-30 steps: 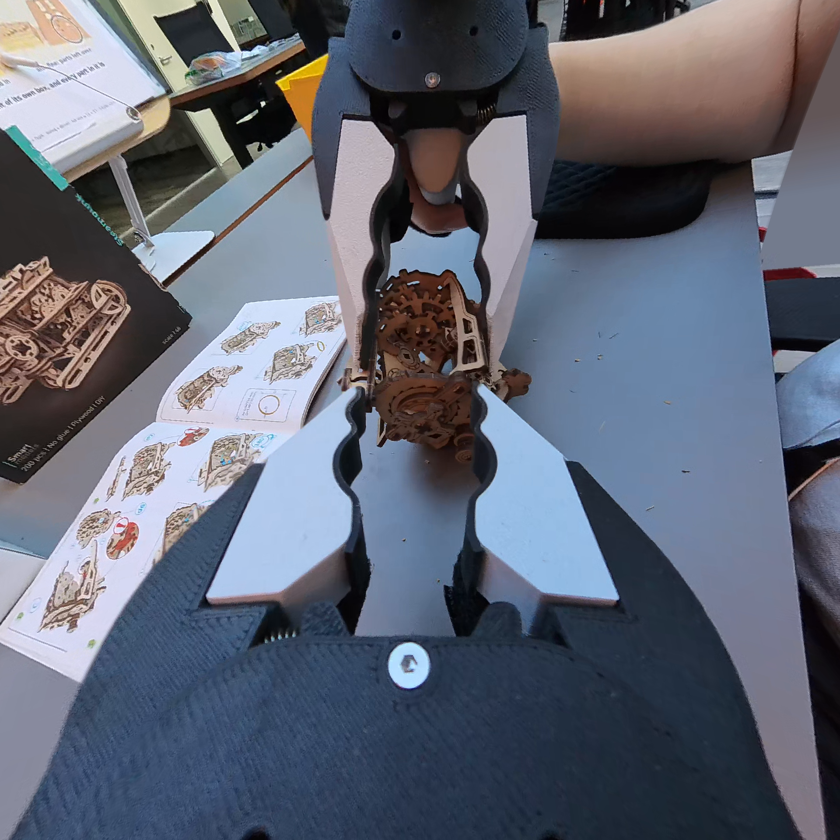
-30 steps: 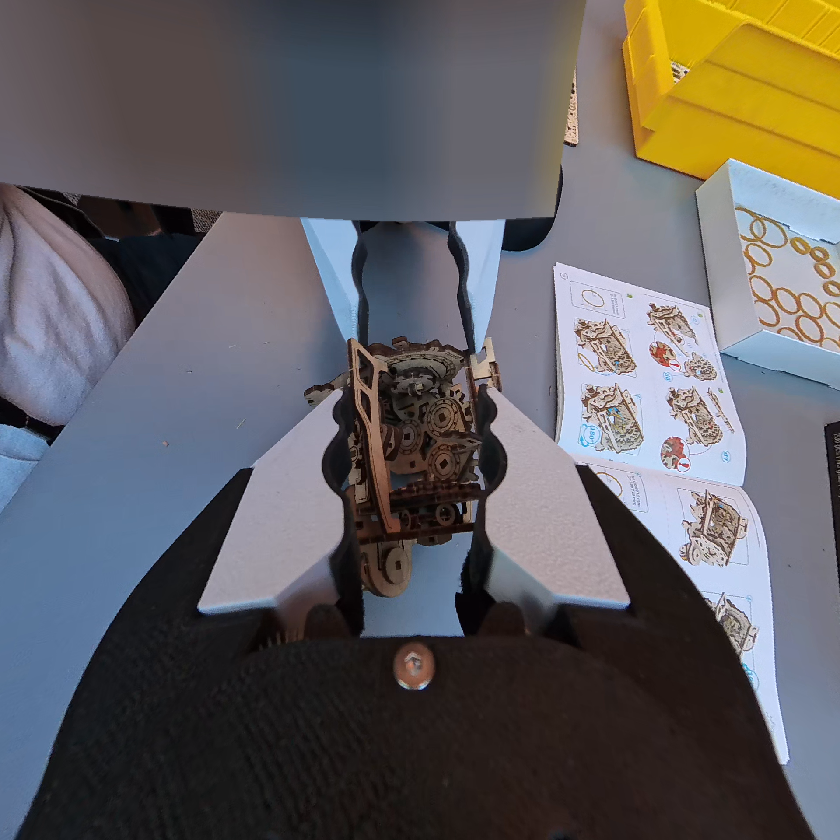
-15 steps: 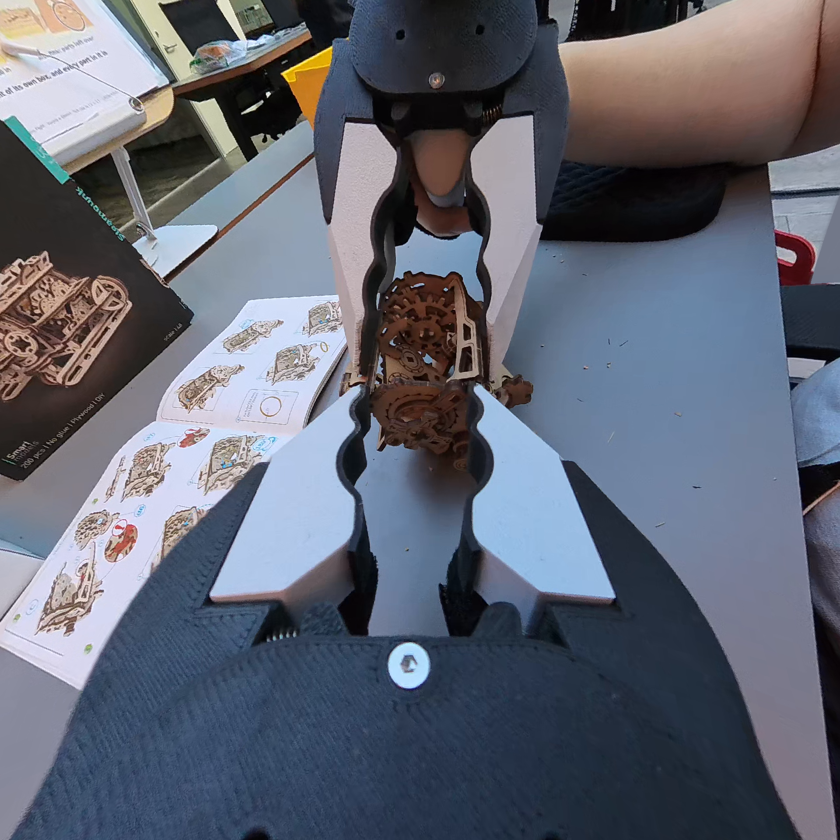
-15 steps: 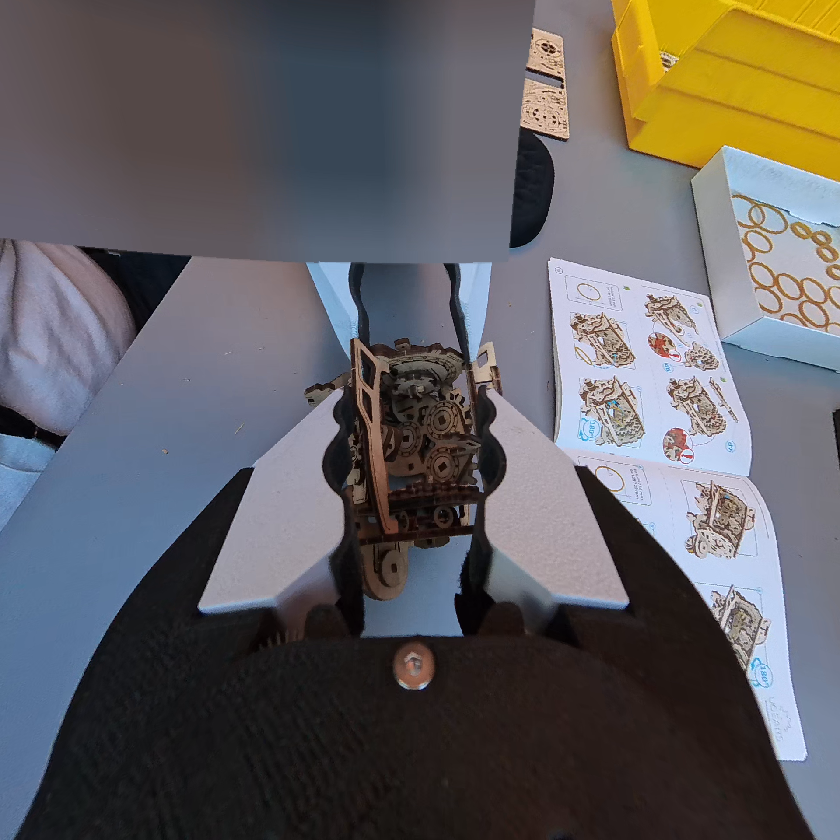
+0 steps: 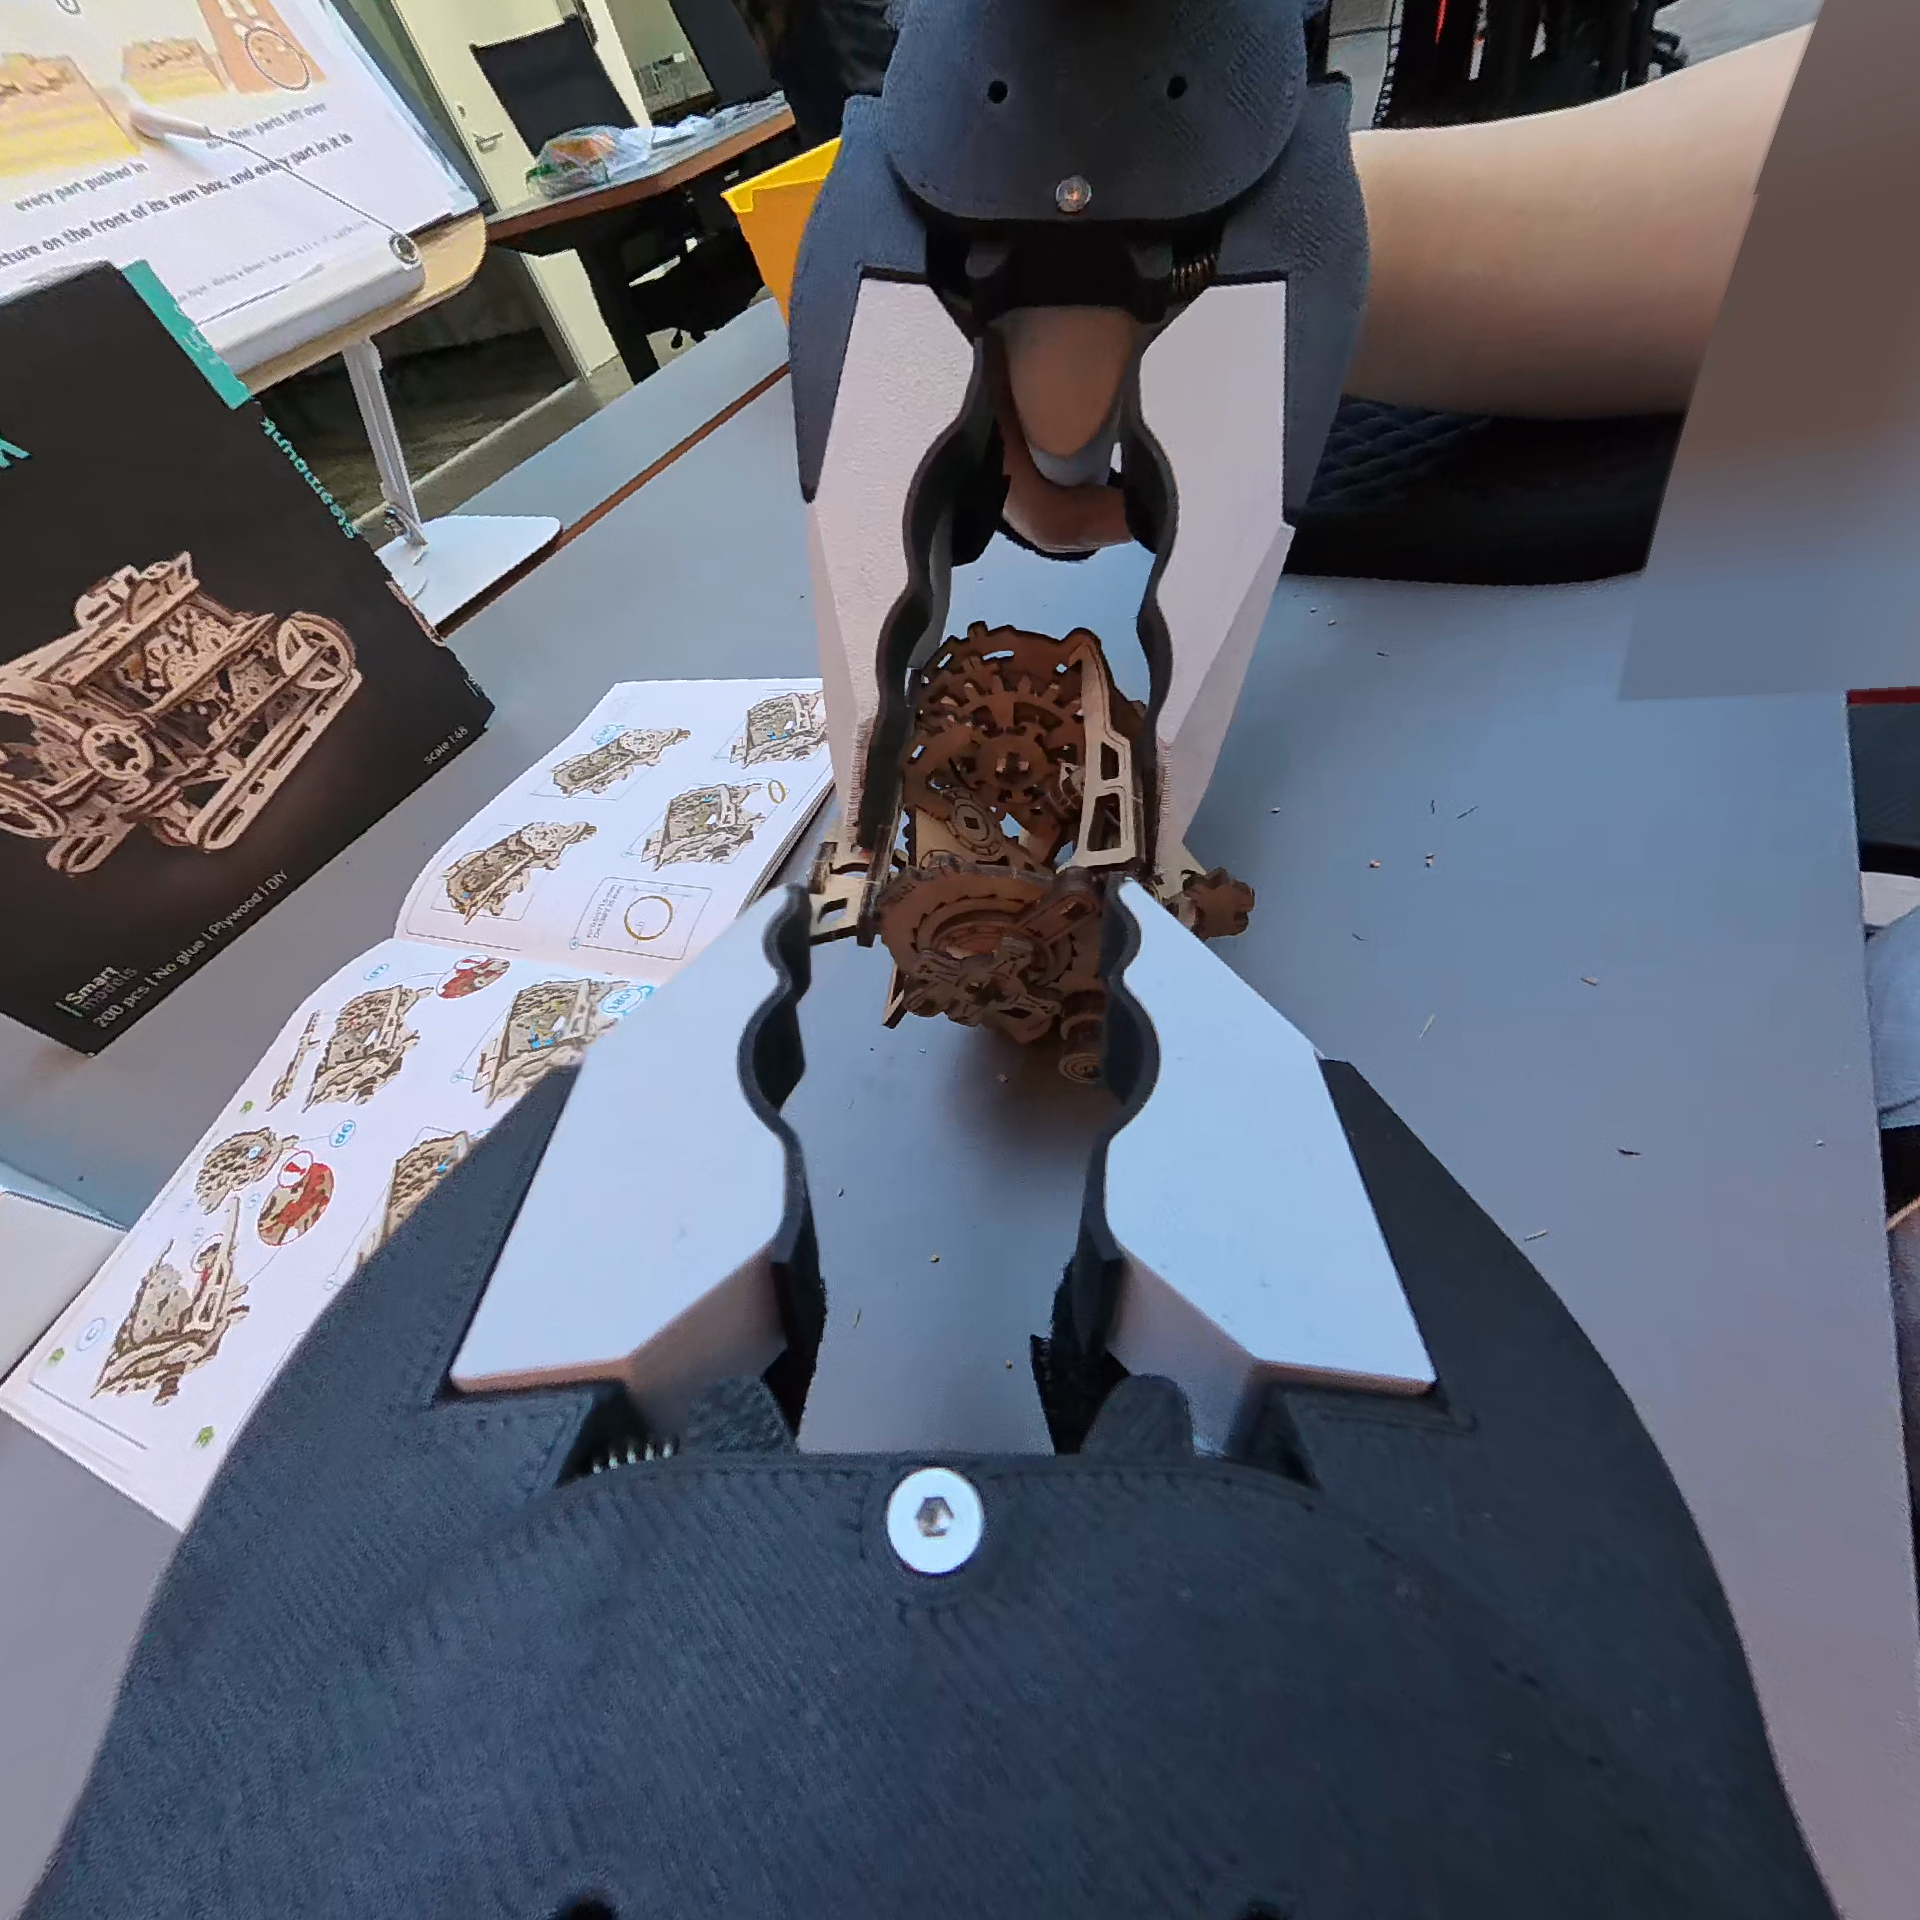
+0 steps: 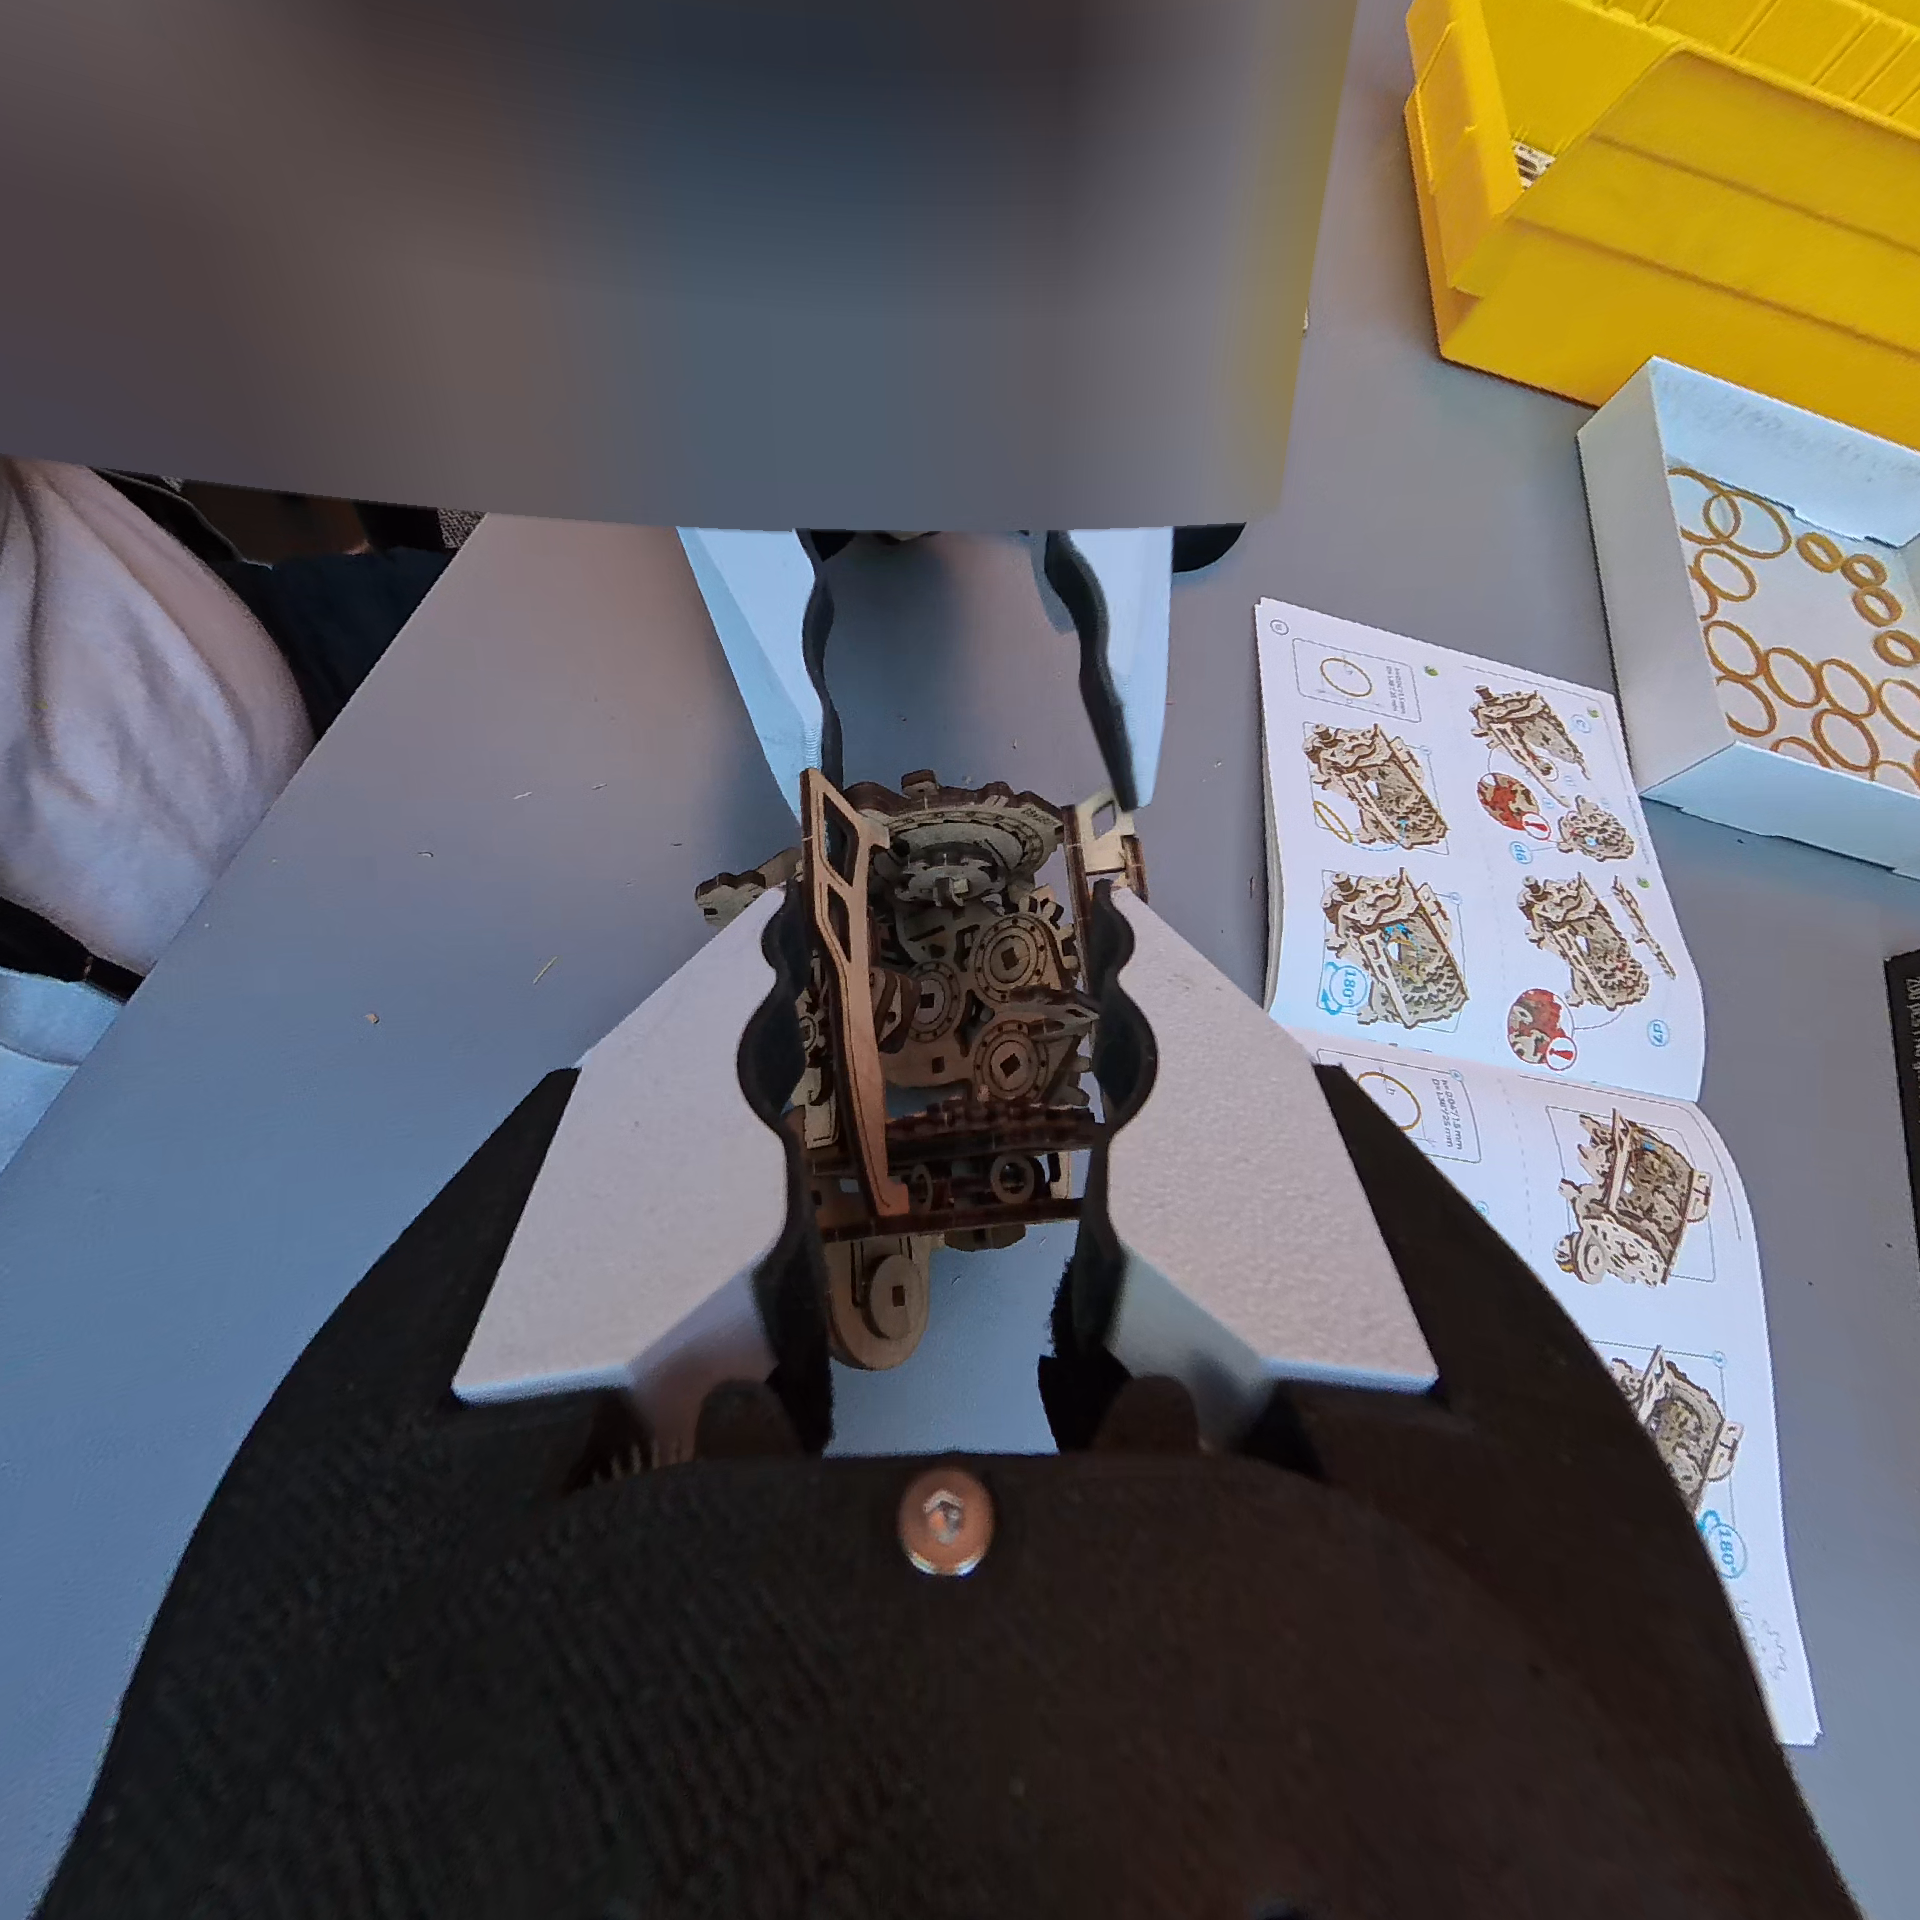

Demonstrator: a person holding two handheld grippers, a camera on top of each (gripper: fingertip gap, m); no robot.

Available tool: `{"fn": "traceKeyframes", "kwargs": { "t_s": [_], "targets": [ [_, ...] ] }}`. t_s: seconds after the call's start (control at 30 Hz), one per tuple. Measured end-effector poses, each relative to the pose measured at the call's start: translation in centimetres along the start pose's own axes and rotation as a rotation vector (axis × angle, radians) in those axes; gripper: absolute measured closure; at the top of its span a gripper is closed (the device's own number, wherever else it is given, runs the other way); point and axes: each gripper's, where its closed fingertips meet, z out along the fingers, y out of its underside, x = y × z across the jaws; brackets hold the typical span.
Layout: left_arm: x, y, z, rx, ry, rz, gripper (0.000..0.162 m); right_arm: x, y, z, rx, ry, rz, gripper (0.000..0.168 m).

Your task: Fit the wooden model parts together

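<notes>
**Pinching the model from both ends**

Holding the model between us, we are keeping it low over the grey table, its underside seemingly resting on or just above the surface; we cannot tell which. It is a dense wooden block of gears and frame plates, so we are gripping it by its flat outer sides, not by the wheels, which we judge would bend or jam under pressure.

Our right gripper is clenched on the model, its wavy pads pressed against the two side plates along most of their length. That deep hold is probably there to steady the whole assembly while a part is worked in.

Our left gripper is coming at it from the opposite end. Its right finger is touching the round gear cluster on the near face, while a gap is showing at the left finger, so it looks parted and not yet closed on anything. We are likely lining it up to press or seat that front cluster.

Just beside the model we are keeping the booklet open for reference. The dark box is standing near it, and farther off a white tray of rings and yellow bins are waiting, well apart from the work.
</notes>
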Motion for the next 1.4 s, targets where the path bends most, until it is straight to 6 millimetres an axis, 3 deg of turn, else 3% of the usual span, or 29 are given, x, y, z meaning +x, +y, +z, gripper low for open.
{"fn": "traceKeyframes", "kwargs": {
  "t_s": [0.07, 1.13, 1.4],
  "targets": [
    [0.4, 0.0, 0.0, -0.002, 0.029, 0.002, 0.117, 0.0, 0.0, 0.0, -0.003, 0.002, -0.001, 0.115],
    [0.6, -0.1, -0.2, 0.013, 0.035, 0.011, 0.122, -0.3, -0.3, 0.0, 0.015, -0.004, -0.026, 0.119],
    [0.7, -0.5, -1.0, 0.035, 0.051, -0.007, 0.116, 0.8, 0.8, -3.7, 0.002, 0.035, 0.028, 0.109]
  ]
}}
